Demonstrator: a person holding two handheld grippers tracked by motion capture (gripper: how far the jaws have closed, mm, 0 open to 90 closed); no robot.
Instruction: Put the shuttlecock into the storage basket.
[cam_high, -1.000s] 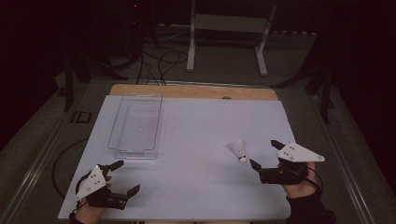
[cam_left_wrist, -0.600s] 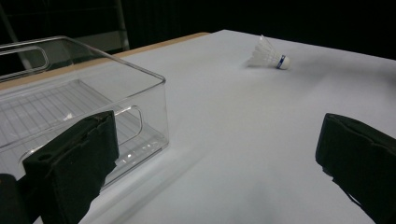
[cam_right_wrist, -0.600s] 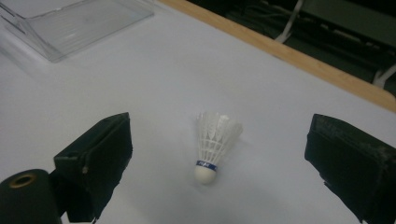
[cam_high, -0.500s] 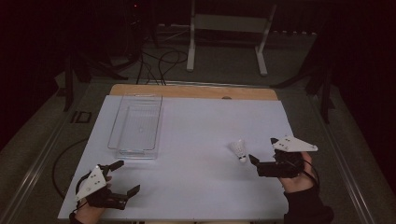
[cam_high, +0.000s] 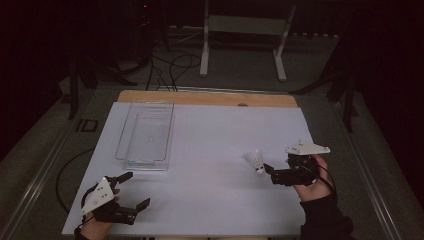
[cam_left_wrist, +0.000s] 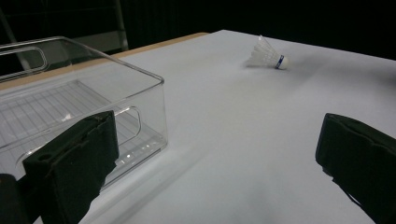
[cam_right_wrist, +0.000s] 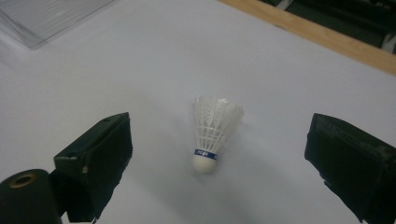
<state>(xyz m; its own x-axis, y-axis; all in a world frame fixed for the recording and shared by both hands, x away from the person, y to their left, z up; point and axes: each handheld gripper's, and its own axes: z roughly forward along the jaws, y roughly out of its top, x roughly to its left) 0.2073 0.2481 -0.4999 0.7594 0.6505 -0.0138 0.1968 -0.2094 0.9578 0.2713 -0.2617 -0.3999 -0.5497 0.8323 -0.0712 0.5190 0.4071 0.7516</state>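
From the high view, I have the shuttlecock (cam_high: 254, 161) lying on the white sheet (cam_high: 215, 150) toward the right, near side, cork end pointing at my right gripper (cam_high: 270, 172), feathers away to the far left. That gripper sits just beside it, jaws spread; my left gripper (cam_high: 131, 190) waits well apart at the near left corner, also spread, near the clear bin (cam_high: 145, 136).

In the left gripper view, the shuttlecock (cam_left_wrist: 266, 54) lies far off to the right, beyond the bin's corner (cam_left_wrist: 161, 84).

In the right gripper view, the shuttlecock (cam_right_wrist: 212, 133) lies between my open jaws, ahead of them and untouched, its long axis running straight away from me, cork nearest. I judge the right hand takes it.
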